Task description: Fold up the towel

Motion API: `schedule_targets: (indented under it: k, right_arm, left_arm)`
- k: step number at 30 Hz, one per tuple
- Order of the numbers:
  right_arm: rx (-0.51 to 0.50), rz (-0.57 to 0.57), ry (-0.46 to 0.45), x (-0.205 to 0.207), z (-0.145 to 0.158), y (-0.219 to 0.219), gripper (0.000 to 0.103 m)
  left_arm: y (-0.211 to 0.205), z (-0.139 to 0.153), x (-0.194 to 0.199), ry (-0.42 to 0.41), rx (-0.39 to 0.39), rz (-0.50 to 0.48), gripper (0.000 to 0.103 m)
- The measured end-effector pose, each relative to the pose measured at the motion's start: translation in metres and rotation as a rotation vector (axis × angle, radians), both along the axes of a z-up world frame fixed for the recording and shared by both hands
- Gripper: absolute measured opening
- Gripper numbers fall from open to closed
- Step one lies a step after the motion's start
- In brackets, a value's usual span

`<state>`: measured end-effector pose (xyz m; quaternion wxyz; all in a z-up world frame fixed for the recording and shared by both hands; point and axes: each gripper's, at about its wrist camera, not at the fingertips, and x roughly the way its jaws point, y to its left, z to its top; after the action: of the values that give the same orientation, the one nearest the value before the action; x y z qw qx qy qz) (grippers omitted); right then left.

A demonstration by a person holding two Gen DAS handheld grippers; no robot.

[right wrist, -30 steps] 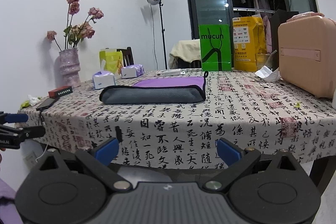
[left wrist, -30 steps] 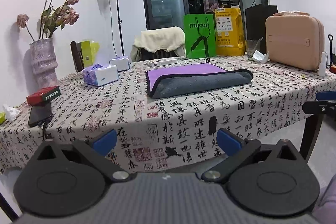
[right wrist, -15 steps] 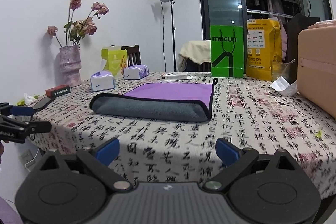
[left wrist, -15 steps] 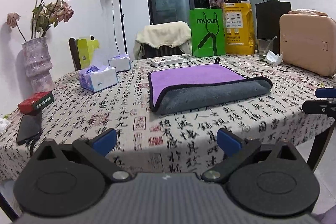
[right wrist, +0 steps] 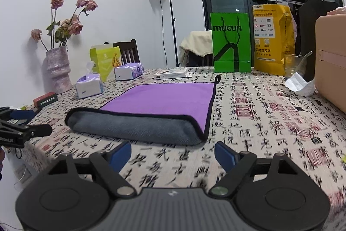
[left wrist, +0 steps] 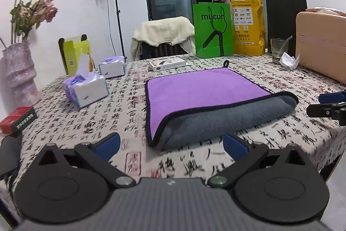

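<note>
Towel (left wrist: 207,101) folded once on the counter (left wrist: 121,105), purple side up, grey fold toward the cameras. Left tongs (left wrist: 170,143) spread, empty, just short of the towel's near left corner. Right tongs (right wrist: 173,154) spread, empty, just short of its near right corner.

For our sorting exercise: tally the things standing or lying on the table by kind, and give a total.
Towel: 1
Tissue packs: 2
Bags: 2
Vase: 1
Glass: 1
Case: 1
Total: 8
</note>
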<state>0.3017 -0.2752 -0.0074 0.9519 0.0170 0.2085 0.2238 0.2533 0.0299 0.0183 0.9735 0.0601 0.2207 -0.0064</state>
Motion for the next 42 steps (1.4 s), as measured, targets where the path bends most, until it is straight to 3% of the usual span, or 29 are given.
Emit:
schedule_targets:
  k: [12,16,21,23,25,26,27,28,36,42]
  right_arm:
    - [0.002,0.013,0.037,0.054,0.001,0.008,0.077]
    - [0.000,0.038,0.064,0.068,-0.001,0.012,0.067]
    - [-0.009,0.062,0.091,0.082,-0.003,0.016,0.052]
    - [-0.011,0.071,0.109,0.088,-0.004,0.017,0.037]
    - [-0.022,0.073,0.129,0.093,-0.005,0.019,0.028]
    - [-0.026,0.074,0.134,0.095,-0.006,0.020,0.022]
    - [-0.029,0.076,0.140,0.097,-0.007,0.020,0.018]
    - [-0.032,0.078,0.146,0.099,-0.007,0.020,0.010]
    - [-0.040,0.092,0.143,0.107,-0.001,0.019,0.006]
    - [-0.058,0.101,0.124,0.117,0.005,0.023,0.005]
  left_arm:
    - [0.012,-0.007,0.060,0.082,-0.072,-0.034,0.101]
    - [0.017,-0.010,0.073,0.100,-0.111,-0.050,0.079]
    - [0.020,-0.014,0.086,0.144,-0.134,-0.079,0.061]
    - [0.020,-0.017,0.091,0.172,-0.132,-0.087,0.057]
    - [0.021,-0.019,0.093,0.188,-0.135,-0.092,0.050]
    - [0.021,-0.019,0.095,0.199,-0.135,-0.096,0.044]
    - [0.022,-0.019,0.096,0.208,-0.137,-0.101,0.028]
    - [0.022,-0.019,0.098,0.221,-0.144,-0.110,0.019]
    - [0.030,-0.013,0.108,0.242,-0.168,-0.102,0.012]
    - [0.032,-0.005,0.118,0.206,-0.156,-0.092,0.009]
